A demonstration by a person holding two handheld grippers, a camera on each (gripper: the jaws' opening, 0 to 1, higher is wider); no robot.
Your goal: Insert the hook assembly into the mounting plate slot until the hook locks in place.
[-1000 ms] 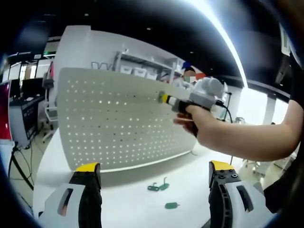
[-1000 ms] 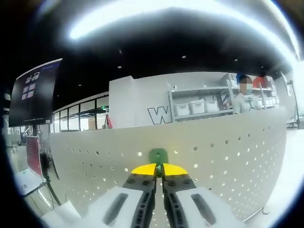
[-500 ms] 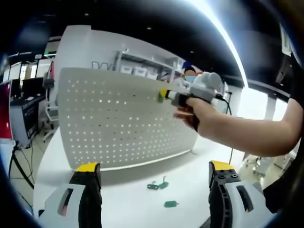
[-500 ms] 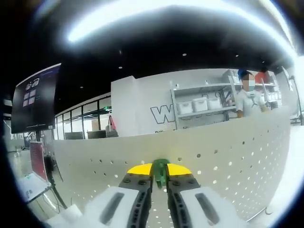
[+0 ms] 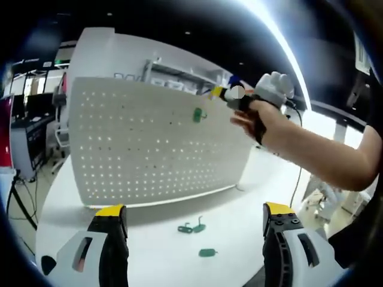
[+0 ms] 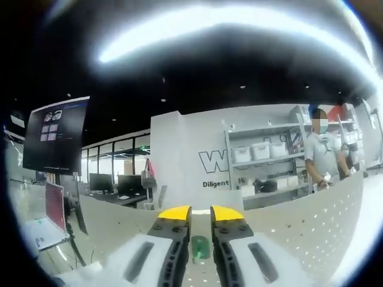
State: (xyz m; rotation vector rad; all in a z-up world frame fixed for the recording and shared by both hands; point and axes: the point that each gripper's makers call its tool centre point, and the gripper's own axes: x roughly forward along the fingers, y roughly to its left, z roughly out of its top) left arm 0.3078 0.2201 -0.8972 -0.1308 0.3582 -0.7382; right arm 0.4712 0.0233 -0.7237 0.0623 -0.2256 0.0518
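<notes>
The right hand-held gripper (image 5: 222, 92) is narrowly open and holds nothing, above the pegboard (image 5: 131, 149). A green hook (image 5: 197, 115) hangs on the board. The left hand-held gripper (image 5: 194, 215) stands wide over the desk (image 5: 155, 251), where loose green hooks (image 5: 191, 228) lie.

Harsh ceiling-strip glare, dim surroundings, heavy fisheye edge blur.
</notes>
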